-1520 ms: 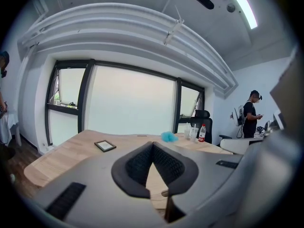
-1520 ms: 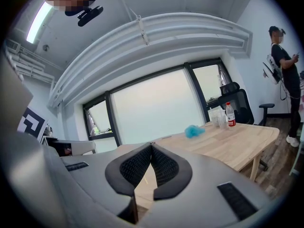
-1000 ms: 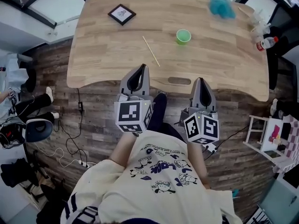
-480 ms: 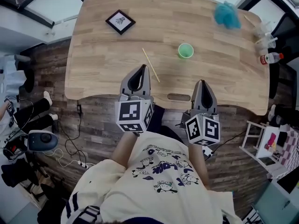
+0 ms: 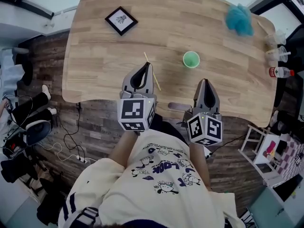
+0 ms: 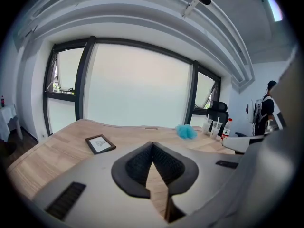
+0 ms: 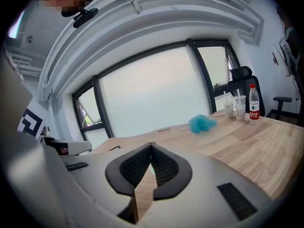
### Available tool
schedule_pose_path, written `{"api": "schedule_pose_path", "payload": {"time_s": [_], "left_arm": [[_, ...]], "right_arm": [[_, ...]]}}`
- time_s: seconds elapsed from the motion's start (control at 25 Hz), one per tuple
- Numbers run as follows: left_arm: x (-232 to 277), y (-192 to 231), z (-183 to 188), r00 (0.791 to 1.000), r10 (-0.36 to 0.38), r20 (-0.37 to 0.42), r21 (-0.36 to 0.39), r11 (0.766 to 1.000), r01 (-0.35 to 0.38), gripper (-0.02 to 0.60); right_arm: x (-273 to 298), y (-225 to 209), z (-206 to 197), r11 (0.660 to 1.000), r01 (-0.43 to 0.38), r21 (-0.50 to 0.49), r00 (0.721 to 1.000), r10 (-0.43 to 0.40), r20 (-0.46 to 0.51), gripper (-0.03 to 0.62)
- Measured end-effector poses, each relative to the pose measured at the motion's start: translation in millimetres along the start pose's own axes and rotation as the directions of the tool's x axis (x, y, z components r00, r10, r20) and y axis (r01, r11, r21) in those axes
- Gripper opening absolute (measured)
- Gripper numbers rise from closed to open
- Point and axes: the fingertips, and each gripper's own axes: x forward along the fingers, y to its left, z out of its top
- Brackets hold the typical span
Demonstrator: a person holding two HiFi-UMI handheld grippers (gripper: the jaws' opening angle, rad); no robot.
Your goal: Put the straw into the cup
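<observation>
Head view shows the straw [image 5: 150,65] lying flat on the wooden table [image 5: 95,56]. Its long axis runs on a diagonal, from a far end pointing up and left to a near end pointing toward the person, and the lower stretch passes behind the left gripper [image 5: 146,65]. The green cup [image 5: 191,59] stands upright to the straw's right, apart from it, with its mouth open and nothing in it. The right gripper [image 5: 205,80] hovers at the near edge, on the near side of the cup. The step in hand looks like the reach for the straw. To do it well, the left jaws should spread, come down low to the wood and close across the thin shaft, not along it. A grip toward one end would leave the other end free to tip into the cup. Left gripper view shows its jaws meeting at the tips with nothing between them, a small picture frame [image 6: 100,143] and a blue fluffy thing [image 6: 186,132] beyond, and the straw out of sight beneath. Right gripper view shows those jaws likewise pressed together and empty, with a pale green sliver behind them that is probably the cup.
</observation>
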Motion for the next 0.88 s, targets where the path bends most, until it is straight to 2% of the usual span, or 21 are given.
{"api": "schedule_pose_path", "payload": {"time_s": [0.36, 0.6, 0.88], "left_arm": [[30, 8, -11, 0.997, 0.009, -0.073, -0.051, 0.999, -0.013, 0.023], [40, 18, -32, 0.989, 0.019, -0.148, -0.096, 0.995, -0.033, 0.023], [49, 27, -50, 0.977, 0.008, -0.211, -0.124, 0.992, -0.035, 0.023]], "right_arm": [[29, -15, -6, 0.999, 0.032, 0.005, 0.998, -0.032, -0.055, -0.005], [46, -13, -10, 1.0, 0.028, -0.007, 0.996, -0.028, -0.09, -0.005], [55, -18, -19, 0.998, 0.059, -0.006, 0.99, -0.06, -0.13, -0.005]]}}
